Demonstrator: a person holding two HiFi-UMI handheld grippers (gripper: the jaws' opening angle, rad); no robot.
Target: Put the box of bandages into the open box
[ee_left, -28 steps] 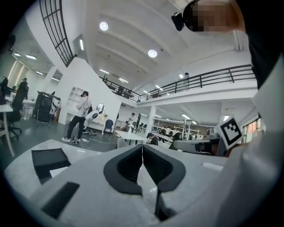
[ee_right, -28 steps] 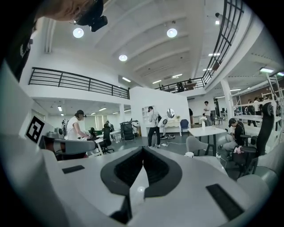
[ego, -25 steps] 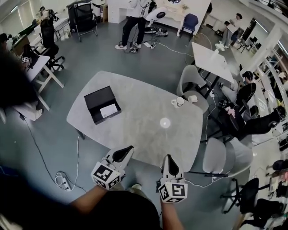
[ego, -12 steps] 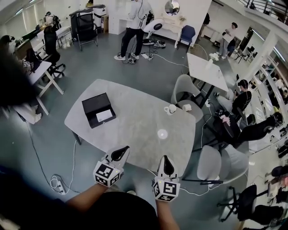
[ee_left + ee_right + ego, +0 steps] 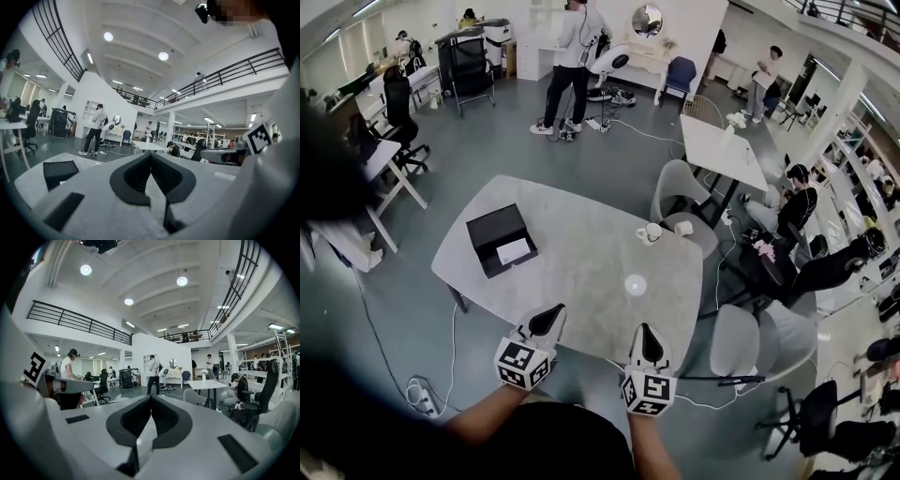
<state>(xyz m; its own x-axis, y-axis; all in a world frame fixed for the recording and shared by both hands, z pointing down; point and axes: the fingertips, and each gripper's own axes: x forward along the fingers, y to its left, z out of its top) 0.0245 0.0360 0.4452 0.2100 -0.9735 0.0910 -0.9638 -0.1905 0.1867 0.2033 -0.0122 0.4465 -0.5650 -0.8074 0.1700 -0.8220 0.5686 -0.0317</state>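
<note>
An open black box (image 5: 492, 231) stands at the left end of the grey table (image 5: 581, 262), with a flat white item (image 5: 514, 251) lying inside it. In the left gripper view the black box (image 5: 60, 171) shows low at the left. My left gripper (image 5: 555, 312) hovers over the table's near edge, jaws shut with nothing between them (image 5: 151, 154). My right gripper (image 5: 644, 330) hangs beside it at the same edge, also shut and empty (image 5: 151, 397). Both are well short of the box.
A white cup (image 5: 649, 232) and a small white object (image 5: 683, 228) sit at the table's far right; a round white disc (image 5: 636, 284) lies nearer. Grey chairs (image 5: 677, 192) (image 5: 752, 339) flank the right side. A power strip (image 5: 425, 398) lies on the floor. People stand farther off.
The head view has shifted, so the table and box sit a little lower and to the left in the picture. Both grippers stay shut at the near edge, barely moved.
</note>
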